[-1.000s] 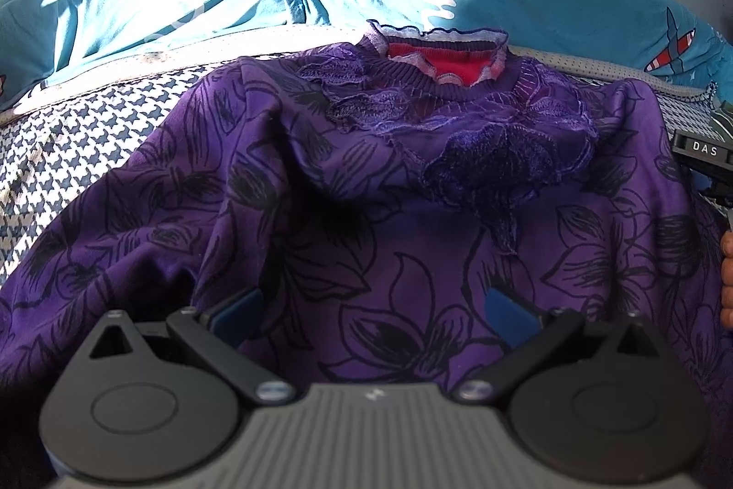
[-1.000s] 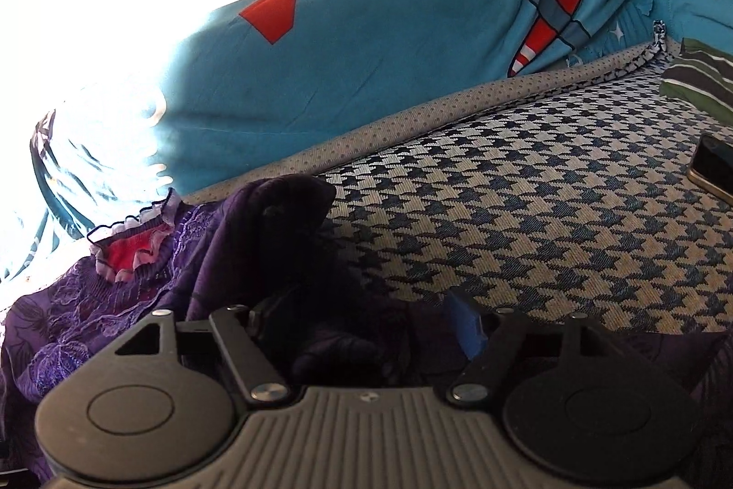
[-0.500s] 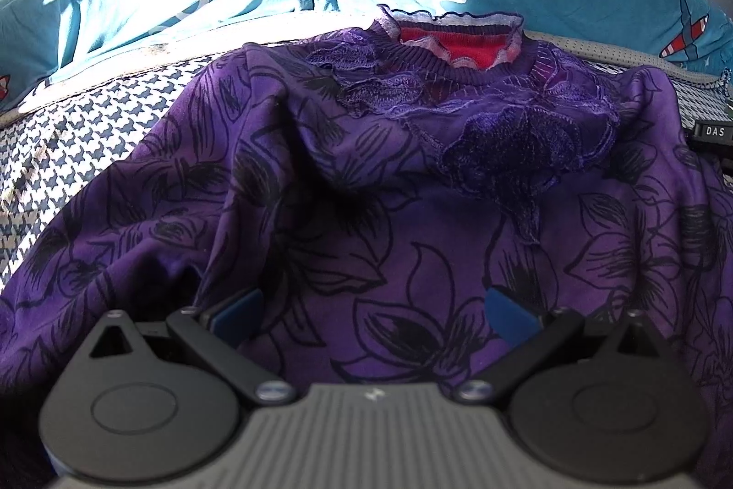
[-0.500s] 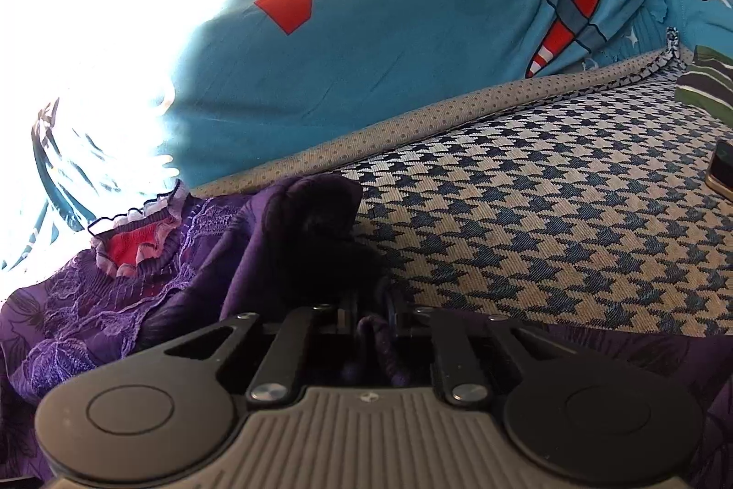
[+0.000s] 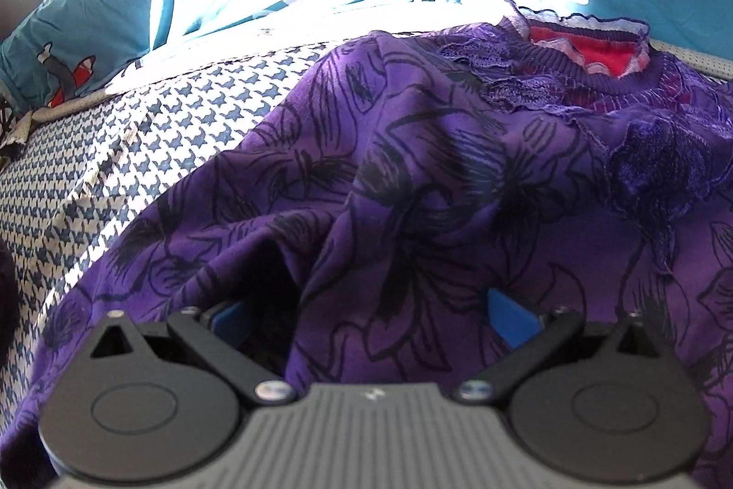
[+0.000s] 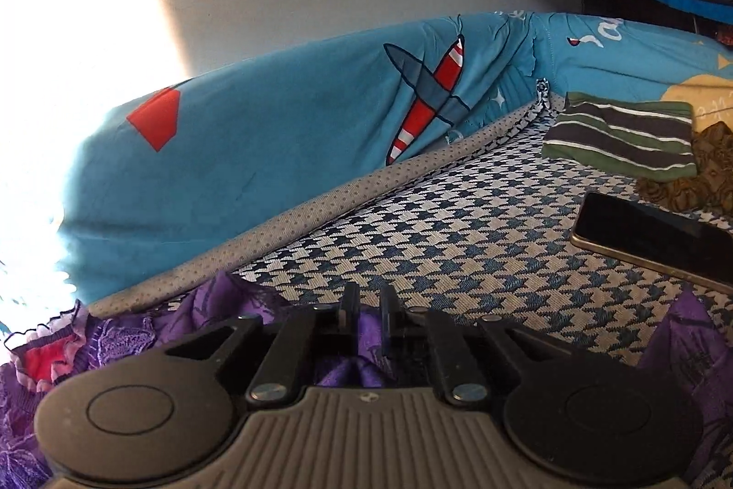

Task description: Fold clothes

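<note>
My right gripper (image 6: pixel 370 317) is clamped on a fold of the purple floral-print top (image 5: pixel 458 186); its jaws have just been closing, and a tuck of purple cloth sits pinched between them. I judge this grip is there to carry that side of the garment over for the first fold. My left gripper (image 5: pixel 366 312) stands with its blue pads (image 5: pixel 511 317) wide apart, low over the near part of the same top, a raised ridge of cloth lying between them but not pressed. I read it as placed to take the matching hold on the left side, so both sides can move together.

The top lies spread front-up on the blue-and-white houndstooth bed cover (image 6: pixel 458 223), its ribbed neckline with the red lining (image 5: pixel 595 51) at the far end. Beyond it the teal bedding printed with aeroplanes (image 6: pixel 284 150) is bunched along the wall. On the far right of the cover rest a folded green-and-grey striped garment (image 6: pixel 623 136) and a black phone (image 6: pixel 650 237), well apart from the top, which leaves room to work.
</note>
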Demonstrator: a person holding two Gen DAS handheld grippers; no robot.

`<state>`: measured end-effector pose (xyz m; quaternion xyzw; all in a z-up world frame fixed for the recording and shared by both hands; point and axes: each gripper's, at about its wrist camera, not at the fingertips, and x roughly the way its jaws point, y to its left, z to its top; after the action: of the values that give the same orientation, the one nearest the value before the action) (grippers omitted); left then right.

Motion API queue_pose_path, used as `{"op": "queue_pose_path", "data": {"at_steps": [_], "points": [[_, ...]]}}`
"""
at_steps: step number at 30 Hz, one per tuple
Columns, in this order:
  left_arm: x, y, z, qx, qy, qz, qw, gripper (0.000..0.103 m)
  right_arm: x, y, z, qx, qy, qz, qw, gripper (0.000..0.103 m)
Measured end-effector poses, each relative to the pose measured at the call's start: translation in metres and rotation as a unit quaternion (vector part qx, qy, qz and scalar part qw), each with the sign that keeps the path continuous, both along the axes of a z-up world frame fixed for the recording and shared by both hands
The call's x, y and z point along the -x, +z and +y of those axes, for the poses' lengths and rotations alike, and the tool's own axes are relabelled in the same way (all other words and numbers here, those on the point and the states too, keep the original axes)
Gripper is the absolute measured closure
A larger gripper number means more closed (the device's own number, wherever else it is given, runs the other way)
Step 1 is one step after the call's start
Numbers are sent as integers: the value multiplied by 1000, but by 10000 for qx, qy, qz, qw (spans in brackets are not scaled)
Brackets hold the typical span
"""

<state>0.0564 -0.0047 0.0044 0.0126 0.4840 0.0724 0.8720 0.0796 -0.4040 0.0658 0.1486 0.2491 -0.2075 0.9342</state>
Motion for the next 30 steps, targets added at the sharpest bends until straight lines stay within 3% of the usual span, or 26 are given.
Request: {"op": "queue_pose_path", "data": {"at_steps": [3,9,20,30], "points": [[0,1,6,-12,171,-27,9998,0,5,7,-8,-120,165,10,9998,92],[5,7,-4,-452,184,-254,9985,0,27,11,-18,213,356,356,9985,80],[15,24,-12,-159,-88,-660,9977,0,96,24,-85,159,-240,420,9987,48],[21,18,-28,-243,-402,-633,9969,0,108,11,-107,-245,-425,688,9964,43]]}}
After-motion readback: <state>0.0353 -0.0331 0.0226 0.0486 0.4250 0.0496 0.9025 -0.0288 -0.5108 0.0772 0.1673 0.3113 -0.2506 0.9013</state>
